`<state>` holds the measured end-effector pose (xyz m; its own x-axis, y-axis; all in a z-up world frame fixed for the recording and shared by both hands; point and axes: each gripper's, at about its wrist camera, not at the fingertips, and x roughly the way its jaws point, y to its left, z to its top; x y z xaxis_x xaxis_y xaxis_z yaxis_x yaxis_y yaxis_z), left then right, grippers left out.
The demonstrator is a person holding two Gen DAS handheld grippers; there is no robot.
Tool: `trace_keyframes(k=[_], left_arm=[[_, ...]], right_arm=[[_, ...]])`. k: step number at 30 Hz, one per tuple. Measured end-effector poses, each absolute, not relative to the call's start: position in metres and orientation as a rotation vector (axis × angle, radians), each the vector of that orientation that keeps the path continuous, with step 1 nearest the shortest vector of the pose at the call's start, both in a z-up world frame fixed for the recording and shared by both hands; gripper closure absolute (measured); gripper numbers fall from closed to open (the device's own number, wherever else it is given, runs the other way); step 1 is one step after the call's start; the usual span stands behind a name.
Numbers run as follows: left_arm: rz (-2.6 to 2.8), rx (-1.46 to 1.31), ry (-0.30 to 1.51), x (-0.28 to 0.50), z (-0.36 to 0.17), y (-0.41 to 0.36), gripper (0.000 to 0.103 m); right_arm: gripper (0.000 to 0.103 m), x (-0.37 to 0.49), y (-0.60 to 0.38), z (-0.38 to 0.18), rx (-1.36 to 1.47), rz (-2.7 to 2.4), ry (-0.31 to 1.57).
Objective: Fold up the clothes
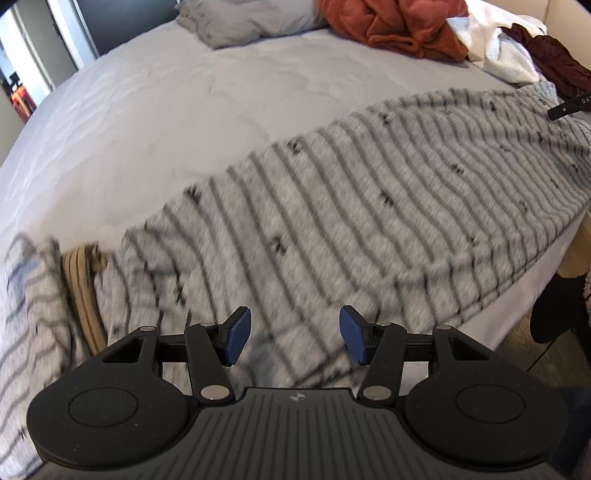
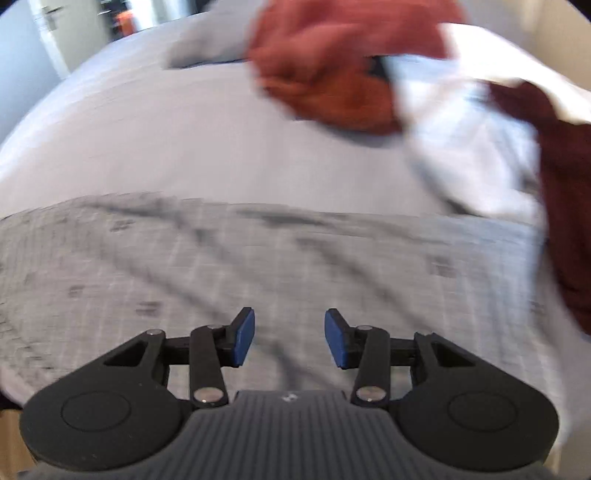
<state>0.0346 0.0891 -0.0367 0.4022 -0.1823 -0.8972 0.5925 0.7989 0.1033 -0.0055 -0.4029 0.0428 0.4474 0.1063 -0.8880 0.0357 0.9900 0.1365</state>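
Both sets of fingers are spread apart with nothing pinched between the blue pads. Left gripper (image 1: 294, 339) hangs over the striped garment (image 1: 369, 221), jaws parted, just fabric underneath. Right gripper (image 2: 290, 339) looks the same in its own view, jaws apart over the same grey striped cloth (image 2: 258, 266), though that view is badly smeared so the pattern is mush there.

The garment lies stretched flat along the near edge of the bed (image 1: 166, 122), running from about 8 o'clock up toward 2 o'clock in the left wrist view. It's light grey with thin dark stripes and little dark specks. At 9 o'clock its end bunches up next to a tan ribbed piece (image 1: 83, 284).

Up at 12 to 1 o'clock sits a pile: a grey pillow (image 1: 240, 18), a rust-orange garment (image 1: 391, 26), something white (image 1: 498, 48) and a dark maroon piece (image 1: 557, 59).

Writing: at 3 o'clock in the left view a black bar (image 1: 570, 105) pokes in with white letters, "DA" is about all I can make out. Small round emblem on the left gripper body, unreadable.
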Motion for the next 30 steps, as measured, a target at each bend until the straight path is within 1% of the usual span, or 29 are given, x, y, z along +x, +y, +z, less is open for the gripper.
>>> trace_keyframes(k=[5,12,15,18,22,26,30], left_arm=[[-0.484,0.442,1.096,0.028,-0.051,0.115,0.052],[-0.473,0.429,1.109,0.016,-0.062,0.142,0.052],[-0.419,0.400,1.130,0.020,-0.070,0.156,0.052],[-0.394,0.374,1.145,0.019,-0.071,0.166,0.052],[-0.423,0.337,1.113,0.012,-0.061,0.172,0.052],[-0.430,0.270,1.028,0.007,-0.042,0.175,0.052],[-0.327,0.103,0.943,0.017,-0.023,0.189,0.051]], right_arm=[[0.057,0.000,-0.305,0.040,0.091,0.269,1.079],[0.057,-0.029,-0.163,0.038,-0.148,0.689,0.968],[0.059,-0.038,-0.129,0.026,-0.204,0.744,0.967],[0.059,-0.035,-0.119,0.007,-0.201,0.748,1.041],[0.058,-0.038,-0.117,-0.010,-0.172,0.741,1.116],[0.057,-0.046,-0.111,-0.009,-0.206,0.772,1.123],[0.058,-0.041,-0.115,-0.004,-0.154,0.767,1.137]])
